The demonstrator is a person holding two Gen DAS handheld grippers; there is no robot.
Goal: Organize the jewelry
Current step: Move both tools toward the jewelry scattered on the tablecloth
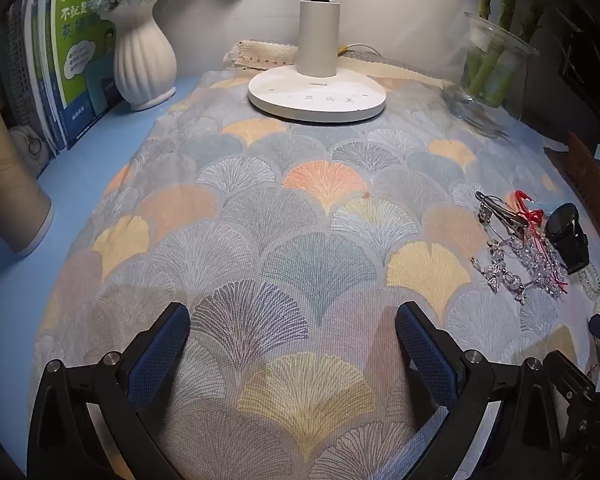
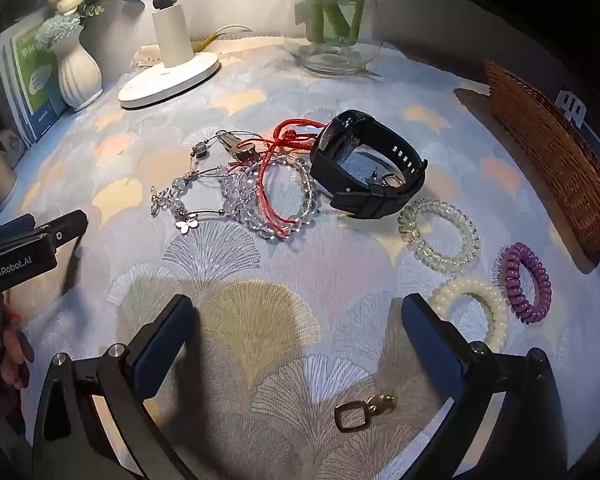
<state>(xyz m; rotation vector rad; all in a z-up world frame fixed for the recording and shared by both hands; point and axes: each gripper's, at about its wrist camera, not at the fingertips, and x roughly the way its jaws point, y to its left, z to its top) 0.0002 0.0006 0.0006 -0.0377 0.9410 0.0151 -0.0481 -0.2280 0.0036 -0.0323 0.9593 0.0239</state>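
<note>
A tangle of jewelry lies on the patterned cloth: clear bead bracelets (image 2: 288, 196), a red cord bracelet (image 2: 272, 168), a butterfly charm bracelet (image 2: 180, 208) and a black watch (image 2: 364, 164). Three spiral hair ties lie to the right: clear (image 2: 438, 234), cream (image 2: 472, 304), purple (image 2: 526, 282). A small metal clasp (image 2: 360, 410) lies between my right gripper's open fingers. My right gripper (image 2: 296, 320) is open and empty, short of the pile. My left gripper (image 1: 292, 328) is open and empty over bare cloth; the jewelry pile (image 1: 524, 248) lies far to its right.
A wicker basket (image 2: 556, 156) stands at the right edge. A white lamp base (image 1: 316, 96), a white vase (image 1: 144, 64), books (image 1: 60, 68) and a glass vase of bamboo (image 2: 332, 20) line the back. A cardboard tube (image 1: 8, 184) stands at left.
</note>
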